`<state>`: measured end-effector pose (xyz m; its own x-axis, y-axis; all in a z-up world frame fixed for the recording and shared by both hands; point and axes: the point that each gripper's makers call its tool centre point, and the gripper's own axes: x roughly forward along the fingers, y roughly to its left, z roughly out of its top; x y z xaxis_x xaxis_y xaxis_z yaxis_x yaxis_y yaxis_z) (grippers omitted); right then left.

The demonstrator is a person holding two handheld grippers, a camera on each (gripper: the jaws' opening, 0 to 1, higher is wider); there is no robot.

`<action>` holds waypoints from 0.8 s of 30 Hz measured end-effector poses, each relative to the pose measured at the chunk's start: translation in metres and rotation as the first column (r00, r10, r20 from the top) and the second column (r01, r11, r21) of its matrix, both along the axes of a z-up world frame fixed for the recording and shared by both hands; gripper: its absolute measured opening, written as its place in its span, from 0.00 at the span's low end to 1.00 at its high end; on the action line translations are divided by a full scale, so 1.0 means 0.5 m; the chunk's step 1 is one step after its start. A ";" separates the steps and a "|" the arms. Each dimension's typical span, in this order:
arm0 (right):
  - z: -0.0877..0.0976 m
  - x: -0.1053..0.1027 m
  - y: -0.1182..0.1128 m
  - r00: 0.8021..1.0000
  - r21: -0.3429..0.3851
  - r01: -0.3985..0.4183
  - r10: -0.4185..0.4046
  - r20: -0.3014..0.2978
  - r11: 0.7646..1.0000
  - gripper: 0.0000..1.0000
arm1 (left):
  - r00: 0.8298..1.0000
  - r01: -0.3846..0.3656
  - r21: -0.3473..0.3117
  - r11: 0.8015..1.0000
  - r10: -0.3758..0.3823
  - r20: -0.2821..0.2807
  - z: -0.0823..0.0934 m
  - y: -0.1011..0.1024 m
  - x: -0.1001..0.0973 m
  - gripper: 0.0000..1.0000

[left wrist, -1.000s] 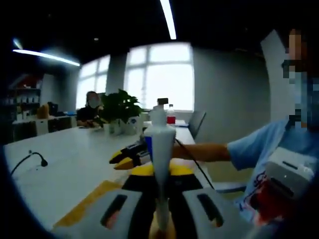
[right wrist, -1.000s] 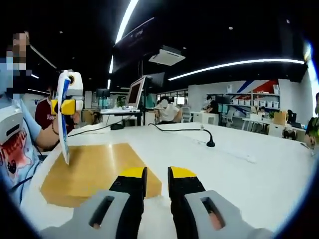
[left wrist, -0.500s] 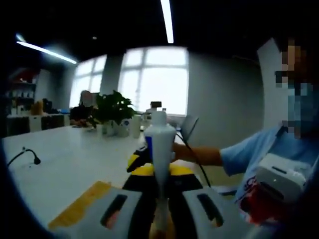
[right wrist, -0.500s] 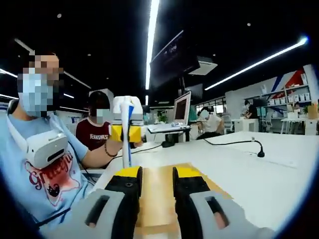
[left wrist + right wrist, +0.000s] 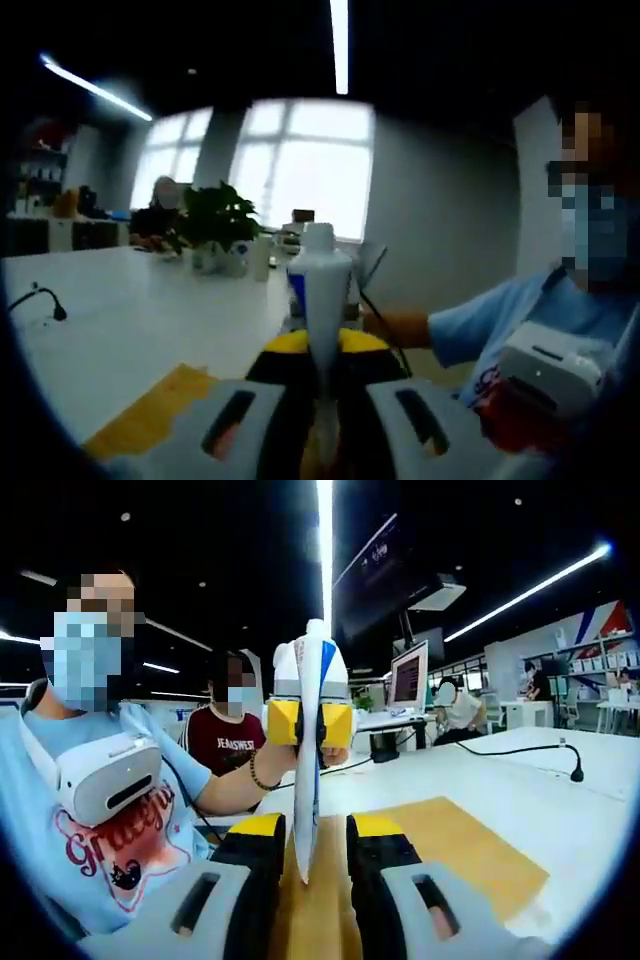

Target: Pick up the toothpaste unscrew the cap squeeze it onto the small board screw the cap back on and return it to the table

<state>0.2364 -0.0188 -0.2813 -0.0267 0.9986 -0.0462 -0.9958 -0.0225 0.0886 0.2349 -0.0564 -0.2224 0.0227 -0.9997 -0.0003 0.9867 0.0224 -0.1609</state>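
A white and blue toothpaste tube (image 5: 322, 300) stands upright with its white cap (image 5: 318, 238) on top, and my left gripper (image 5: 318, 350) is shut on its lower part. In the right gripper view the same tube (image 5: 308, 770) is edge-on, clamped between the left gripper's (image 5: 310, 723) yellow fingertips. Its flat tail hangs down in front of the gap of my right gripper (image 5: 315, 830), which is open and close below it. I cannot tell whether the tail is between those jaws. The yellow small board (image 5: 450, 850) lies on the white table (image 5: 590, 790).
A person in a light blue shirt (image 5: 110, 810) sits close behind the tube, another person (image 5: 232, 745) beyond. A cable with a microphone stand (image 5: 574, 773) crosses the table. Far down the table are potted plants (image 5: 215, 225) and bottles.
The right gripper's view has swung left, so the left gripper and tube now stand centred just above the right jaws. The left gripper still holds the tube the same way.
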 end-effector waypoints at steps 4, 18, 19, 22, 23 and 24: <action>0.017 -0.007 0.016 1.000 0.025 -0.012 0.012 -0.005 1.000 0.18 | 1.000 0.009 -0.005 1.000 -0.010 -0.017 0.000 -0.002 -0.002 0.05; 0.021 -0.007 0.028 0.979 0.032 0.040 -0.032 -0.203 0.999 0.08 | 0.994 0.011 -0.038 0.999 -0.015 -0.104 -0.001 -0.002 0.018 0.06; 0.021 -0.008 0.028 0.978 0.033 0.044 -0.036 -0.205 0.998 0.08 | 0.995 0.009 -0.046 0.999 -0.014 -0.104 0.000 -0.002 0.018 0.06; 0.020 -0.013 0.029 0.954 0.044 0.067 -0.052 -0.294 0.997 0.06 | 0.997 -0.008 -0.058 0.998 0.003 -0.078 0.001 -0.002 0.024 0.09; 0.017 -0.015 0.029 0.949 0.038 0.062 -0.047 -0.313 0.997 0.06 | 0.998 -0.010 -0.053 0.999 0.006 -0.068 0.000 -0.001 0.025 0.10; 0.014 -0.015 0.028 0.947 0.031 0.059 -0.046 -0.317 0.998 0.06 | 0.998 -0.010 -0.051 0.999 0.007 -0.067 -0.001 -0.001 0.025 0.11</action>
